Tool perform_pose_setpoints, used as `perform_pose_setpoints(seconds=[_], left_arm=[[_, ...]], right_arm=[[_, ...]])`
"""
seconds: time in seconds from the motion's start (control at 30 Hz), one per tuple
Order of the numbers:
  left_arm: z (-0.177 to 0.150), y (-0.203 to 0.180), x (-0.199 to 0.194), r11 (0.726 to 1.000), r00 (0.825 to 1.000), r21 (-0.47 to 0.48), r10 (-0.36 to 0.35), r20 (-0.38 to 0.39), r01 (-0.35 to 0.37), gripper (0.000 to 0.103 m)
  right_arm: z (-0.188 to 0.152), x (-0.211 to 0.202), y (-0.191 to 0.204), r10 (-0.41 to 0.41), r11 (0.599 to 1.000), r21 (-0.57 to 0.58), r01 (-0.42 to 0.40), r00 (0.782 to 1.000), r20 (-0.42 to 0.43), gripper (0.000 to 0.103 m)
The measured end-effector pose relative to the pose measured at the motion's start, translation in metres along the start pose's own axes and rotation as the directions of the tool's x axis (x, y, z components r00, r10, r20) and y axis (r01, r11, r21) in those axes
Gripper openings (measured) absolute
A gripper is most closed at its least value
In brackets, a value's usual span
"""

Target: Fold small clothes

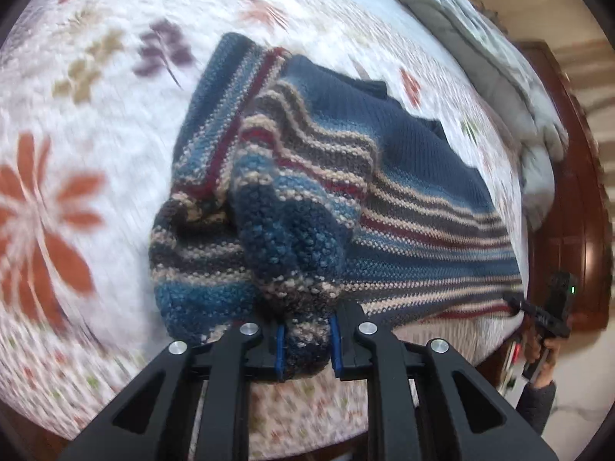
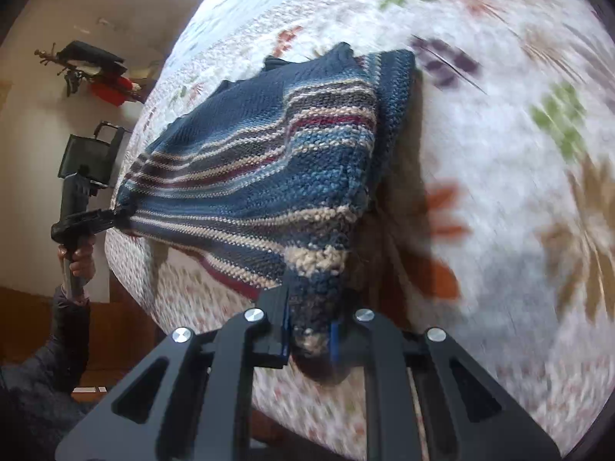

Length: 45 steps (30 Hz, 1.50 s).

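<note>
A small knitted sweater (image 1: pixel 403 176), navy with beige, red and grey stripes, lies partly on a white floral bedspread (image 1: pixel 96 134). My left gripper (image 1: pixel 307 345) is shut on one corner of its striped hem, and the wool bunches between the blue pads. At the right edge of that view my right gripper (image 1: pixel 513 301) pinches the other hem corner. In the right wrist view the right gripper (image 2: pixel 309 338) is shut on its corner of the sweater (image 2: pixel 269 146), and the left gripper (image 2: pixel 119 213) grips the far corner. The hem hangs lifted between them; the navy top rests on the bedspread (image 2: pixel 480 153).
A grey duvet (image 1: pixel 499 57) is heaped along the far side of the bed, against a dark wooden bed frame (image 1: pixel 569 211). Beyond the bed stand a wall, a coat rack (image 2: pixel 88 65) and a black frame (image 2: pixel 92 153). A person's hand (image 2: pixel 77 261) holds the left gripper's handle.
</note>
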<state>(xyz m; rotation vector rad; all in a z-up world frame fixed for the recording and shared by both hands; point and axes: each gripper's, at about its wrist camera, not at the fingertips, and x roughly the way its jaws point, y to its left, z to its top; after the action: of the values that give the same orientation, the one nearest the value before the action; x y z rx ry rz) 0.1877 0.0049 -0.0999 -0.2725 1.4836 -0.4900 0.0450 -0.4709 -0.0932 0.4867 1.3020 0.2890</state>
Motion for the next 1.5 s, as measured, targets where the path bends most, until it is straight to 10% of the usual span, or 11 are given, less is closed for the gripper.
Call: perform_pose_setpoints(seconds=[0.37, 0.5, 0.73, 0.9, 1.5], left_arm=[[-0.048, -0.016, 0.058, 0.987, 0.988, 0.042, 0.152, 0.010, -0.152, 0.020], [-0.050, -0.007, 0.058, 0.984, 0.986, 0.051, 0.167, 0.021, -0.168, 0.025], [-0.048, -0.014, 0.023, 0.964, 0.964, 0.057, 0.257, 0.071, -0.261, 0.066], [-0.018, -0.014, -0.007, 0.951, 0.942, 0.014, 0.304, 0.144, -0.309, 0.066], [0.102, -0.089, 0.086, 0.930, 0.966, 0.262, 0.254, 0.050, -0.258, 0.064]], right_arm=[[-0.049, 0.014, -0.044, -0.097, 0.993, 0.060, 0.097, 0.995, -0.008, 0.015], [-0.052, 0.026, -0.046, -0.159, 0.986, 0.048, 0.159, 0.987, -0.006, 0.031], [-0.054, 0.001, -0.038, -0.263, 0.965, 0.026, 0.263, 0.963, 0.048, 0.047], [-0.016, -0.017, -0.018, -0.278, 0.960, 0.004, 0.279, 0.956, 0.099, 0.047], [0.159, 0.059, -0.022, -0.216, 0.973, -0.074, 0.219, 0.975, 0.043, 0.054]])
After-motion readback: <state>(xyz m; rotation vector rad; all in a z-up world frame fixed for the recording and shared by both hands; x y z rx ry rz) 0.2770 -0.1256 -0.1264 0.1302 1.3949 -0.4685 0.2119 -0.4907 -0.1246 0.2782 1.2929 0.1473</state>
